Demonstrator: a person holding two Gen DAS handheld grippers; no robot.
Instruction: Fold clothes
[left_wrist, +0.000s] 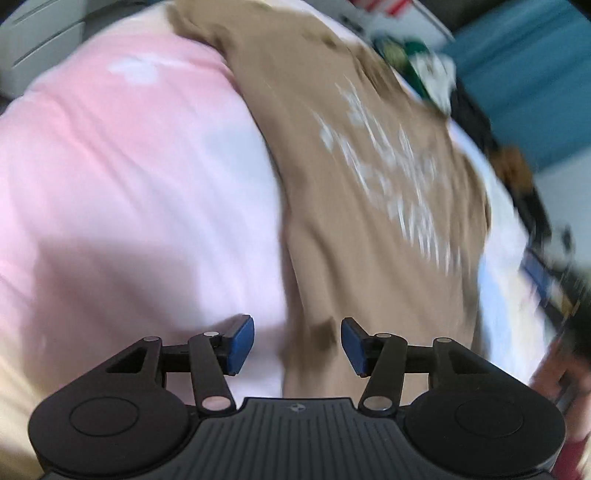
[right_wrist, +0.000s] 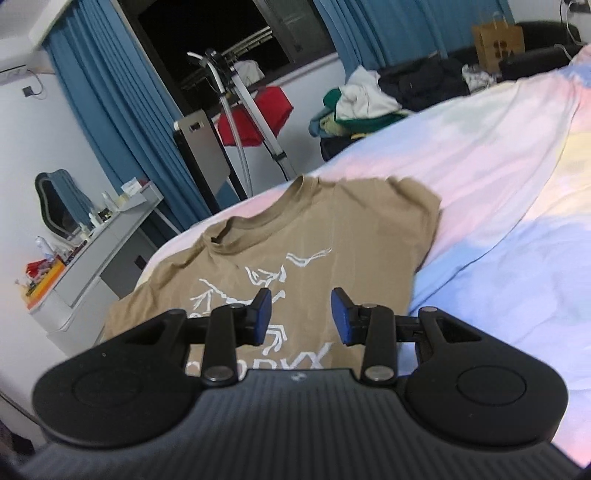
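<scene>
A pastel bedspread (right_wrist: 498, 155) serves as the folding surface, and the tan printed T-shirt (right_wrist: 332, 236) lies flat on it, print up, while the left gripper (left_wrist: 297, 345) and right gripper (right_wrist: 301, 317) hover above with fingers spread, holding nothing.

Left wrist view motion-blurred; right sharp, evenly lit, fisheye-bent.

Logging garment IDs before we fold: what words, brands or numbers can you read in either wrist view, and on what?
"...XX" or "...YX": the white letters at the bottom of the tan T-shirt print; the right gripper hides the rest.
The print on the tan T-shirt in the left wrist view: too blurred.
Paper bag marking: unreadable.
</scene>
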